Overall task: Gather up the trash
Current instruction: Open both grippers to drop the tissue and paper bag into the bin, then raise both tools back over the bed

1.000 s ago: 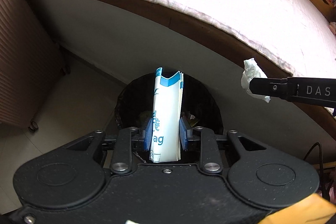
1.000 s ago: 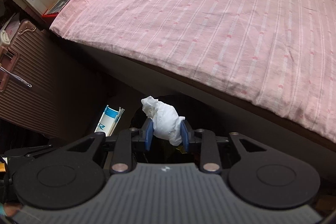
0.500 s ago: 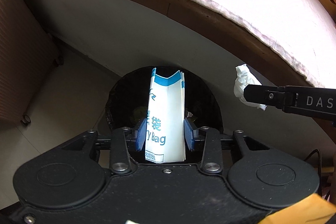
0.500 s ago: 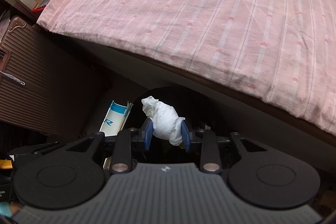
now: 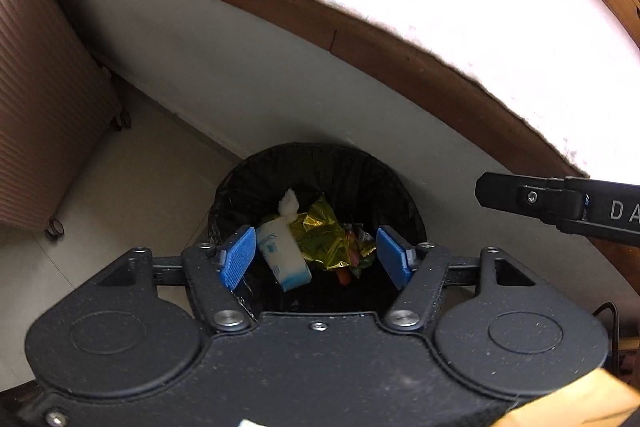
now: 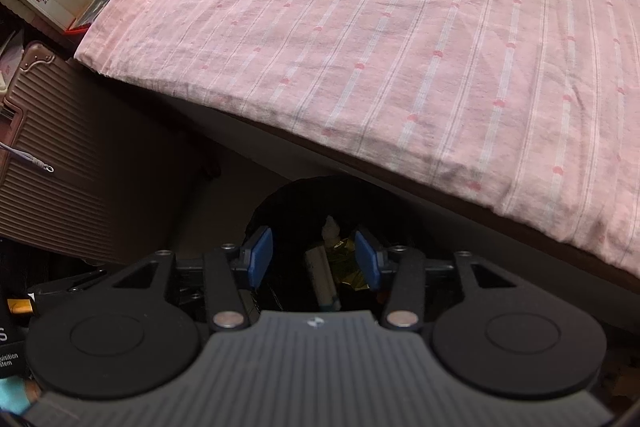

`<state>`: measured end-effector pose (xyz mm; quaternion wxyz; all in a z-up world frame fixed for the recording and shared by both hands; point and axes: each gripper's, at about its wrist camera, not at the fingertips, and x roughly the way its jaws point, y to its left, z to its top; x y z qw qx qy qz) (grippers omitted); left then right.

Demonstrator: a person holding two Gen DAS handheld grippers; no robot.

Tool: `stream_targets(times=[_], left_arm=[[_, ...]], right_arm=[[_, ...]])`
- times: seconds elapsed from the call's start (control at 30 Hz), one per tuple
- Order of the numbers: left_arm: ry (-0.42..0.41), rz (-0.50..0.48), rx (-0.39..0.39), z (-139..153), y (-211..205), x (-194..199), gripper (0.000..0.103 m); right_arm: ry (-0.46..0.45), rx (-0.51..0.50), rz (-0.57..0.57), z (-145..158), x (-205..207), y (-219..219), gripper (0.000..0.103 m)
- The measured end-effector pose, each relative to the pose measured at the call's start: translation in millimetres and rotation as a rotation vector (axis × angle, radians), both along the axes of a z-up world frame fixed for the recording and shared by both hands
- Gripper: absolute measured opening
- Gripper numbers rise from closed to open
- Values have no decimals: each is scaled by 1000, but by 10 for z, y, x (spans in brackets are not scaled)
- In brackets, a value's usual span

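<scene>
- My left gripper (image 5: 316, 257) has just been opening — nothing between its pads; the white-and-blue bag (image 5: 282, 253) lies below it in the bin (image 5: 360, 167).
- My right gripper (image 6: 314, 259) has likewise spread, empty; the tissue (image 5: 289, 205), dim here, seems beneath it.
- I'd lift both straight up, clear of the liner.

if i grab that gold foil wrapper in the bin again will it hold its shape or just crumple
The gold foil wrapper looks thin and already creased, so it would probably crumple further and weigh almost nothing. Its shiny surface may slip between the pads. It lies loosely among other rubbish in the black-lined bin, so neighbours might shift.
</scene>
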<state>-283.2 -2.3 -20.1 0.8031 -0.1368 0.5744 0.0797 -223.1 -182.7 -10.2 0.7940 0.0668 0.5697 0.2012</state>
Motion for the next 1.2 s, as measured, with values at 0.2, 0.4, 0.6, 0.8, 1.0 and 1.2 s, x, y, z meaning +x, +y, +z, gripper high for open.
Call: stream_targets(times=[0.2,0.4,0.6,0.8,1.0,1.2], left_arm=[[-60,-7,30,232,-36,-19,74],[-161,-41,66,674,-46,0,81],[-303,-68,80,1231,-130,221,89],[-398,-97,77,1711,-279,543,91],[-487,-115,100,2103,-387,979,93],[-528,-91,135,2257,-541,1597,96]], right_arm=[[-33,17,-6,166,-21,-37,62],[-115,36,-13,571,-42,-132,63],[-261,34,-46,1189,32,-323,67],[-390,21,-104,1726,300,-584,70],[-500,-29,-149,2107,766,-864,70],[-548,-40,-143,2211,1486,-1062,70]])
